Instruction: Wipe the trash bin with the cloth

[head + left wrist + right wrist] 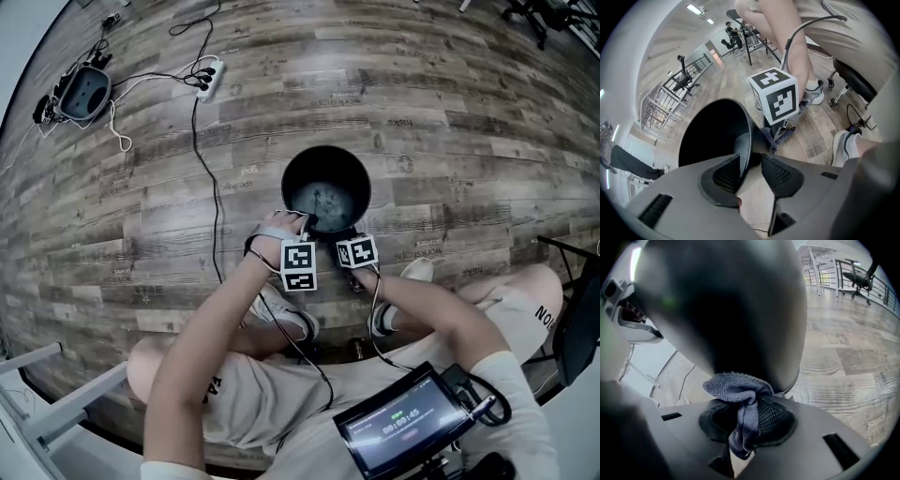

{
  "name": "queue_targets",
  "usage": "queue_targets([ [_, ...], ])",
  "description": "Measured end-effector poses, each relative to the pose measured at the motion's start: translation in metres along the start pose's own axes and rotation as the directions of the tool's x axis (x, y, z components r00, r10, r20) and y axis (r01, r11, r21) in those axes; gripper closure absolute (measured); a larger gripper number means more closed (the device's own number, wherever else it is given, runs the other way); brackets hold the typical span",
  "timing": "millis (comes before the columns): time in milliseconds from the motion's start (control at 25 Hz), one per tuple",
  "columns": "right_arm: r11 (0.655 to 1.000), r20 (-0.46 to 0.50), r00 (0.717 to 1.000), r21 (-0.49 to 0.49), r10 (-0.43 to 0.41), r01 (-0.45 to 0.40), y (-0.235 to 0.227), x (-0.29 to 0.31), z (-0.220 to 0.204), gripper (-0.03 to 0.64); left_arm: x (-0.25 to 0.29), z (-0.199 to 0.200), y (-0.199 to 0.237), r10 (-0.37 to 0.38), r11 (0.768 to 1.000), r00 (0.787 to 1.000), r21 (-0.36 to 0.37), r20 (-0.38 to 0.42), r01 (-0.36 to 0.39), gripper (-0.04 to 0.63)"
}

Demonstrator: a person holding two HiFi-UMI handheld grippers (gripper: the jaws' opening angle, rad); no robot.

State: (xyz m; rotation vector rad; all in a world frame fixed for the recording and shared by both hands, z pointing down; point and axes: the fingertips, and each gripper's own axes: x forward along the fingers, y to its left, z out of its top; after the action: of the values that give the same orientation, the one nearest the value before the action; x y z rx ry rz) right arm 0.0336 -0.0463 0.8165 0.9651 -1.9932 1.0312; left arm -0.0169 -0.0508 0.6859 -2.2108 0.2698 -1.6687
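Apparently the left hand-held gripper [750,171] nips the trash bin [717,136], the right hand-held gripper [745,416] clamping the cloth [736,387] against it.

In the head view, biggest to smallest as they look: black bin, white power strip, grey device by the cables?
1. black bin
2. grey device
3. white power strip
The bin is nearer the camera, which flatters it.

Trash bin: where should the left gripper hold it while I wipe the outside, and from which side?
Take the near rim of the trash bin from above, one jaw inside, one outside: the top is open and the wall thin, while the round body looks too wide to span. The left gripper sits there now, leaving the outer wall to the cloth in the right gripper.
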Motion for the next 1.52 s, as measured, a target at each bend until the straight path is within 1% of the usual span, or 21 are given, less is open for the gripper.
queue_targets([
  [200, 0.999, -0.008, 0.999, -0.023, -0.041, 0.04, -0.009, 0.025, -0.014, 0.537, 0.0, -0.001, 0.0, 0.006, 1.0, 1.0, 0.002, 0.004, -0.006, 0.44],
  [240, 0.999, -0.023, 0.999, -0.013, -0.044, 0.043, -0.011, 0.031, -0.017, 0.537, 0.0, -0.001, 0.0, 0.007, 1.0, 1.0, 0.002, 0.005, -0.007, 0.44],
  [360, 0.997, -0.084, 0.996, 0.069, -0.022, 0.028, -0.019, 0.045, -0.026, 0.537, 0.001, 0.0, 0.0, 0.01, 1.0, 1.0, 0.003, 0.004, -0.01, 0.44],
  [440, 0.996, -0.106, 0.994, 0.088, -0.015, 0.024, -0.02, 0.046, -0.029, 0.537, 0.002, 0.0, 0.0, 0.009, 1.0, 1.0, 0.001, 0.003, -0.009, 0.44],
  [520, 0.997, -0.145, 0.989, 0.072, -0.028, 0.039, -0.018, 0.038, -0.033, 0.537, 0.003, -0.001, 0.0, 0.006, 1.0, 1.0, -0.006, -0.002, -0.006, 0.439],
  [600, 0.996, -0.197, 0.98, 0.08, -0.022, 0.039, -0.01, 0.02, -0.039, 0.537, 0.003, -0.002, -0.001, -0.001, 1.0, 1.0, -0.02, -0.012, 0.001, 0.439],
  [680, 0.996, -0.22, 0.975, 0.092, 0.016, 0.005, 0.0, -0.002, -0.041, 0.537, 0.004, -0.003, -0.002, -0.009, 0.999, 1.0, -0.036, -0.023, 0.008, 0.439],
  [800, 0.998, -0.222, 0.973, 0.05, 0.054, -0.044, 0.008, -0.034, -0.034, 0.537, 0.004, -0.003, -0.002, -0.016, 0.998, 0.999, -0.064, -0.042, 0.013, 0.437],
  [880, 0.996, -0.225, 0.972, 0.069, 0.074, -0.059, 0.008, -0.047, -0.028, 0.537, 0.004, -0.002, -0.003, -0.019, 0.996, 0.998, -0.089, -0.061, 0.014, 0.437],
  [1000, 0.99, -0.216, 0.974, 0.136, 0.074, -0.045, 0.006, -0.071, -0.012, 0.537, 0.005, 0.003, -0.001, -0.006, 0.989, 0.997, -0.145, -0.082, -0.006, 0.437],
  [1080, 0.99, -0.198, 0.977, 0.127, 0.082, -0.057, 0.007, -0.088, 0.001, 0.537, 0.007, 0.007, 0.002, 0.007, 0.979, 0.995, -0.202, -0.098, -0.027, 0.437],
  [1160, 0.991, -0.187, 0.978, 0.115, 0.087, -0.066, 0.006, -0.101, 0.008, 0.537, 0.009, 0.011, 0.004, 0.01, 0.962, 0.994, -0.272, -0.109, -0.04, 0.439],
  [1240, 0.99, -0.172, 0.981, 0.124, 0.086, -0.065, 0.004, -0.111, 0.011, 0.537, 0.008, 0.015, 0.005, -0.004, 0.94, 0.996, -0.339, -0.085, -0.025, 0.439],
  [1320, 0.99, -0.145, 0.986, 0.128, 0.079, -0.06, 0.003, -0.118, 0.015, 0.537, 0.005, 0.022, 0.005, -0.043, 0.922, 0.999, -0.385, -0.014, 0.035, 0.45],
  [1360, 0.99, -0.129, 0.989, 0.125, 0.077, -0.061, 0.005, -0.12, 0.018, 0.537, 0.002, 0.025, 0.004, -0.068, 0.921, 0.997, -0.383, 0.02, 0.07, 0.453],
  [1400, 0.99, -0.113, 0.99, 0.121, 0.081, -0.067, 0.009, -0.122, 0.021, 0.537, -0.001, 0.026, 0.002, -0.088, 0.93, 0.995, -0.354, 0.039, 0.096, 0.453],
  [1440, 0.99, -0.097, 0.991, 0.118, 0.089, -0.077, 0.015, -0.124, 0.025, 0.537, -0.004, 0.025, 0.0, -0.097, 0.949, 0.995, -0.297, 0.04, 0.104, 0.453],
  [1480, 0.989, -0.082, 0.992, 0.115, 0.1, -0.09, 0.022, -0.126, 0.028, 0.537, -0.007, 0.021, -0.001, -0.093, 0.971, 0.995, -0.22, 0.031, 0.097, 0.453],
  [1520, 0.988, -0.068, 0.991, 0.112, 0.114, -0.106, 0.03, -0.128, 0.031, 0.537, -0.009, 0.016, -0.003, -0.081, 0.987, 0.996, -0.139, 0.021, 0.083, 0.453],
])
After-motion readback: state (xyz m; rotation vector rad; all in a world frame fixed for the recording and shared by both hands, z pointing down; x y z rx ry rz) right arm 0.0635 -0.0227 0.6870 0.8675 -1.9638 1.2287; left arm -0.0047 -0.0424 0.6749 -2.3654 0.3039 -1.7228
